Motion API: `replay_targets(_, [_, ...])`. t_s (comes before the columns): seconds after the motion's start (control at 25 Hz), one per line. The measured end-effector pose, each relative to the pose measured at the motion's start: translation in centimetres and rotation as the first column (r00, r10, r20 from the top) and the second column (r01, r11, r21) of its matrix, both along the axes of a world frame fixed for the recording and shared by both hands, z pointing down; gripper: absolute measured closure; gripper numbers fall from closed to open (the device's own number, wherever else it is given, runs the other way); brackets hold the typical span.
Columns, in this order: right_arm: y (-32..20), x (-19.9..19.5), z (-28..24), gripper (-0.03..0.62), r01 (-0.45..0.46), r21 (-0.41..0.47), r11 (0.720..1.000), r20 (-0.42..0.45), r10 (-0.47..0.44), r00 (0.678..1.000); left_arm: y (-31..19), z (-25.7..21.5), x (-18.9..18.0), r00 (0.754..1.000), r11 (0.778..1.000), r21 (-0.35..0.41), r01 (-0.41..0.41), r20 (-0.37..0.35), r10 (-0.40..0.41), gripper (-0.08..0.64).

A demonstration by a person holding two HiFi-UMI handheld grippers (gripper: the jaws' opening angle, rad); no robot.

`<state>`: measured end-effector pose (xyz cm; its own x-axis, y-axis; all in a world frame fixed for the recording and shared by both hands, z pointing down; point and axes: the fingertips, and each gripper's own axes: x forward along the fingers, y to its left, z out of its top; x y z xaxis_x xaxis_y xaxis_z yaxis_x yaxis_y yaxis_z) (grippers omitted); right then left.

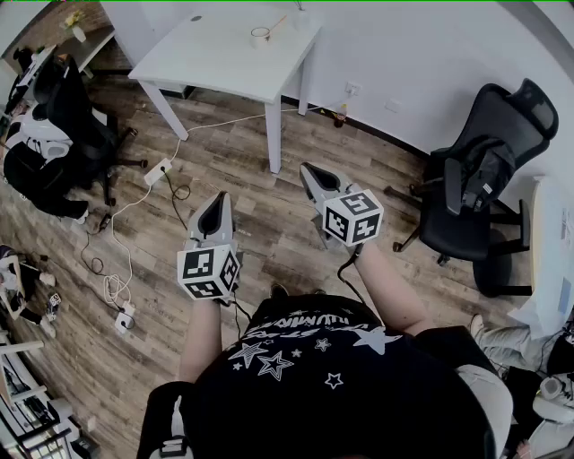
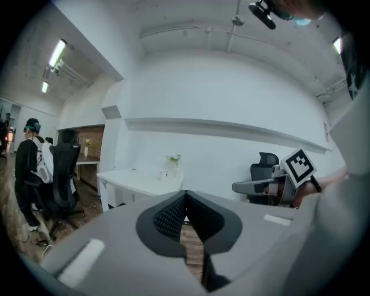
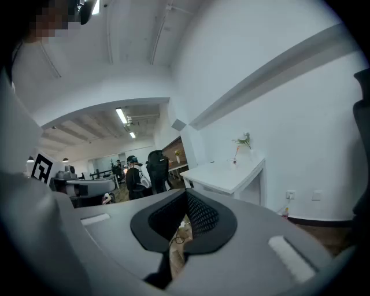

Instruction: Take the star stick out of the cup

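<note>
Head view: a white, flat, square-cornered worktop [image 1: 224,58] stands on a wood-plank floor [image 1: 224,170]. On it sits a small round pale cup [image 1: 260,37]. The thin star stick [image 1: 278,24] stands in the cup, its long axis leaning up and right. The grey, wedge-shaped left gripper [image 1: 218,199] and right gripper [image 1: 308,168] hover well apart from it.

Left gripper view: the jaws are closed and empty, their ribbed black pads [image 2: 170,218] touching.

Right gripper view: the jaws are likewise closed on nothing.
</note>
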<state>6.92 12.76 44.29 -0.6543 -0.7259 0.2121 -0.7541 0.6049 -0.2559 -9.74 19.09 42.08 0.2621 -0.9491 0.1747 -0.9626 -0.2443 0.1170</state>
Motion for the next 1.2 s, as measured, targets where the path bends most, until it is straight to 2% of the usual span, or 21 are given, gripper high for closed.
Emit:
replay_targets(0.12, [-0.1, -0.2, 0.2, 0.577, 0.011, -0.001, 1.000, -0.004, -0.011, 1.000, -0.1, 0.2, 0.1, 0.999, 1.000, -0.004, 0.017, 0.028, -0.016, 0.558])
replay_targets(0.32, [-0.3, -0.7, 0.4, 0.578, 0.012, -0.008, 1.000, 0.010, -0.012, 1.000, 0.3, 0.7, -0.3, 1.000, 0.999, -0.029, 0.017, -0.013, -0.017, 0.557])
replay_targets(0.72, [-0.5, -1.4, 0.2, 0.578, -0.003, -0.007, 1.000, 0.006, 0.003, 1.000, -0.3, 0.9, -0.6, 1.000, 0.999, -0.035, -0.011, -0.028, 0.010, 0.558])
replay_targets(1.08, [-0.9, -1.1, 2.6, 0.577, -0.102, -0.054, 0.993, 0.011, 0.103, 0.995, 0.1, 3.1, -1.5, 0.996, 0.994, -0.087, -0.062, -0.073, 0.056, 0.557])
replay_targets(1.2, [-0.9, -0.6, 3.1, 0.577, -0.123, -0.071, 0.990, 0.009, 0.124, 0.992, -0.2, 3.3, -2.1, 0.996, 0.994, -0.089, -0.064, -0.063, 0.059, 0.558])
